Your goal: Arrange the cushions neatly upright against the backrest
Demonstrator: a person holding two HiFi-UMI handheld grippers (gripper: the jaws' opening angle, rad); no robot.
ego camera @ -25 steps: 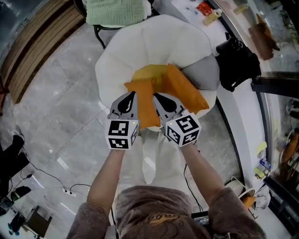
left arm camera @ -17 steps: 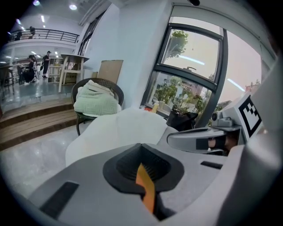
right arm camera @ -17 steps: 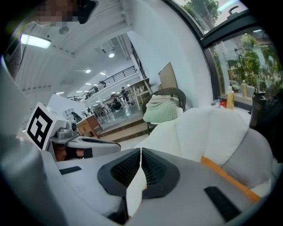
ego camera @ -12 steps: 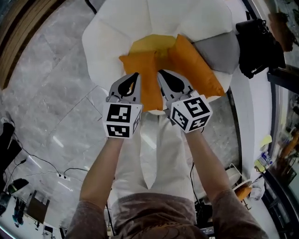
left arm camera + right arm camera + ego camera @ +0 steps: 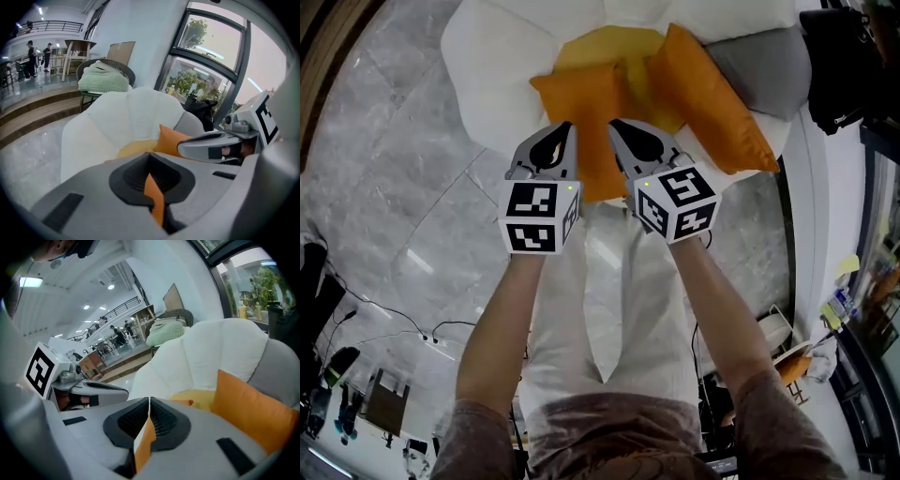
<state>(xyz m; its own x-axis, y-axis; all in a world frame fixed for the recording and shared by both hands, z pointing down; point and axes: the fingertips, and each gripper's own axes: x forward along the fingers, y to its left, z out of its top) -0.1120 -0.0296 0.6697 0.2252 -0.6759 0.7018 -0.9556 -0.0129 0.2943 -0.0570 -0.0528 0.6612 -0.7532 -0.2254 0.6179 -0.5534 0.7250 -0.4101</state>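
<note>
An orange cushion [image 5: 586,98] lies on the seat of a white shell-shaped armchair [image 5: 487,66]. Both grippers pinch its near edge. My left gripper [image 5: 560,139] is shut on it, with orange fabric between the jaws [image 5: 153,194]. My right gripper [image 5: 623,136] is shut on the same edge, a fold of fabric in its jaws [image 5: 146,430]. A second orange cushion [image 5: 712,103] leans at the right. Behind them lies a yellow cushion [image 5: 609,47]. A grey cushion [image 5: 759,61] rests at the far right against the backrest.
A black bag [image 5: 844,56] sits on the white ledge right of the armchair. A wicker chair with a green towel [image 5: 103,77] stands behind it. Cables [image 5: 394,328] trail over the grey marble floor at the left. The person's white trousers [image 5: 609,300] stand close to the seat front.
Both grippers keep their hold on the orange cushion's near edge. The armchair and cushions have slid towards the top of the head view, and the cushion's edge now hangs over the seat front.
</note>
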